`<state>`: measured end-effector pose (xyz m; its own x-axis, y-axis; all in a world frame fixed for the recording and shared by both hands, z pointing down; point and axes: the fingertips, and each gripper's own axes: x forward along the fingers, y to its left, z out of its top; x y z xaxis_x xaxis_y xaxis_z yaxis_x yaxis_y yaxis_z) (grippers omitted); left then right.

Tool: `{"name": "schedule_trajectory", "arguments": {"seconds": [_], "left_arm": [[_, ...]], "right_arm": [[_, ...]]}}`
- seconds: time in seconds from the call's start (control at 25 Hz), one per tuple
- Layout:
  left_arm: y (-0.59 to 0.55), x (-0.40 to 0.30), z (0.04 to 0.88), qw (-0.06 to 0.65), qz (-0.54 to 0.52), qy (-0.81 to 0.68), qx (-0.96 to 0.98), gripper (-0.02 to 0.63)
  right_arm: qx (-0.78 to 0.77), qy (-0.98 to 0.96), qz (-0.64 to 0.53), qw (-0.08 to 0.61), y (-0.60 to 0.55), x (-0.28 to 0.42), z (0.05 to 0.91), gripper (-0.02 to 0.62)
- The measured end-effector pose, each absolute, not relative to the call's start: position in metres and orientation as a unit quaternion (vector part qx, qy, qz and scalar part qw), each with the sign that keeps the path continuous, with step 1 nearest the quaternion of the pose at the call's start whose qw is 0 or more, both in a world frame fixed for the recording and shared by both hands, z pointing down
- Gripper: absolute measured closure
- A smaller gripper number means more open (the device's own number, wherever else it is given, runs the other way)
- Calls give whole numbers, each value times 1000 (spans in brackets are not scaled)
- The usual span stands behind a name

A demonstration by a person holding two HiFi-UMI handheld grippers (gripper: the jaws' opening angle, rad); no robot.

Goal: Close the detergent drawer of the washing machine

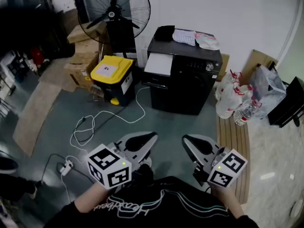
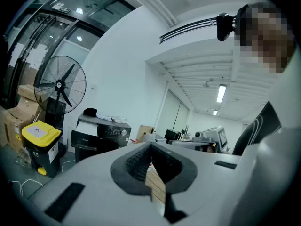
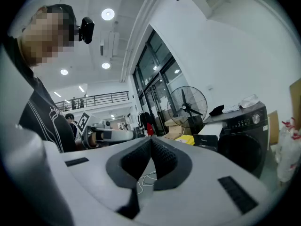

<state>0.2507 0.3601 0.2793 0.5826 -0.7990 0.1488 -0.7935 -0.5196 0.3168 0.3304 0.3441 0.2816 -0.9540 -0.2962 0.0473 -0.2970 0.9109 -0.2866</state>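
The black washing machine (image 1: 185,80) stands against the far wall, a few steps ahead of me. Its detergent drawer (image 1: 157,64) juts out at the upper left, white inside. The left gripper (image 1: 142,141) and right gripper (image 1: 197,146) hover low near my body, side by side, far short of the machine. Both are shut with nothing between their pads. In the left gripper view the shut left gripper (image 2: 150,147) points past the washing machine (image 2: 101,135), which is at the left. In the right gripper view the shut right gripper (image 3: 150,142) has the washing machine (image 3: 244,135) at the right.
A yellow-lidded bin (image 1: 113,79) stands left of the machine, with a standing fan (image 1: 114,13) and cardboard boxes (image 1: 80,65) behind. A white cable (image 1: 102,120) and power strip (image 1: 66,166) lie on the floor. Bags and bottles (image 1: 235,99) and a wooden bench (image 1: 233,141) are on the right.
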Motion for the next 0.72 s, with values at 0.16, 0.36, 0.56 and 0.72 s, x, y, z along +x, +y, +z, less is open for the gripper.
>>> {"name": "schedule_trajectory", "arguments": {"seconds": [0.16, 0.36, 0.56, 0.72], "left_arm": [[354, 247, 282, 171, -11, -460, 871, 583], [341, 236, 289, 174, -20, -464, 868, 583], [321, 219, 298, 181, -25, -458, 870, 583], [298, 192, 301, 193, -28, -456, 868, 583]], "right_arm": [[150, -979, 139, 1, 337, 328, 282, 569], [155, -979, 132, 4, 326, 321, 288, 569], [169, -975, 141, 12, 305, 306, 298, 569], [179, -972, 153, 16, 281, 283, 301, 569]]}}
